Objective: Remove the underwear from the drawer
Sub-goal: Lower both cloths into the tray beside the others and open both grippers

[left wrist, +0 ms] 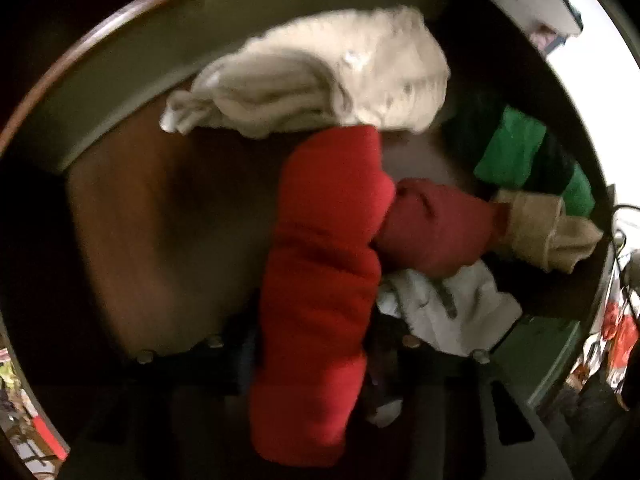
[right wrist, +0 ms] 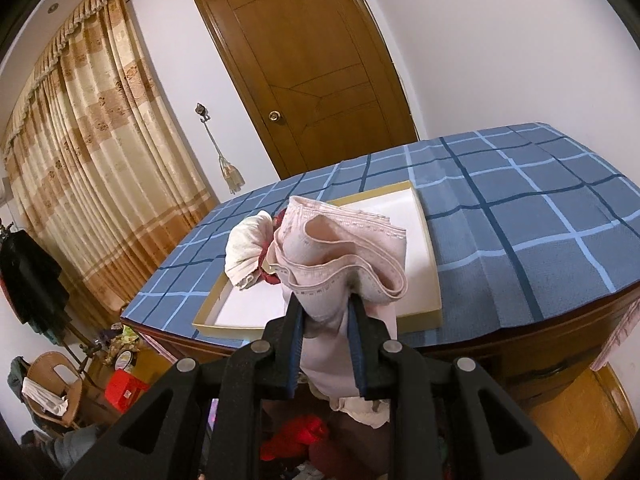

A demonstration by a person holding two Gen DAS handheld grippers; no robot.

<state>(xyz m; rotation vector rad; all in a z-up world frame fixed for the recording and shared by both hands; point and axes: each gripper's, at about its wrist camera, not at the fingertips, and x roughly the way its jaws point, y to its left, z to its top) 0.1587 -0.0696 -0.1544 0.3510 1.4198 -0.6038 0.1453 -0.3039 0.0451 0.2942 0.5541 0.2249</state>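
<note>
Drawer (left wrist: pixel 160 60): open, seen from above in the left wrist view; pale inner wall curving from 9 to 1 o'clock, bare brown floor at 9 o'clock.
Left gripper (left wrist: pixel 312 340): pointed down into drawer from 6 o'clock; dark and blurred, fingers mostly covered by cloth; apart or clamped cannot be told.
Cream garment (left wrist: pixel 340 76): bunched at 12 o'clock against the drawer wall.
Bright red garment (left wrist: pixel 324 240): long fold from centre to 6 o'clock, lying over the left gripper's middle; gripped or not cannot be told.
Dark red roll (left wrist: pixel 436 228): at 3 o'clock, touching the bright red garment.
White garment (left wrist: pixel 448 312): crumpled at 4 o'clock, just beneath the dark red roll.
Green garment (left wrist: pixel 516 148): at 2 o'clock.
Tan piece (left wrist: pixel 540 232): at 3 o'clock, touching the dark red roll's outer end.
Curtain (right wrist: pixel 88 152): at 9 o'clock in the right wrist view.
White bundle (right wrist: pixel 244 252): resting in tray, at 10 o'clock from the right gripper.
Right gripper (right wrist: pixel 326 320): fingers clamped on the pink underwear.
Pink underwear (right wrist: pixel 344 248): out of the drawer, held up above the tray's near edge, waistband looped above the fingertips, rest hanging down between the fingers.
Tray (right wrist: pixel 424 216): shallow, white inside, flat on bed.
Bed (right wrist: pixel 540 208): blue checked cover, from centre to 3 o'clock.
</note>
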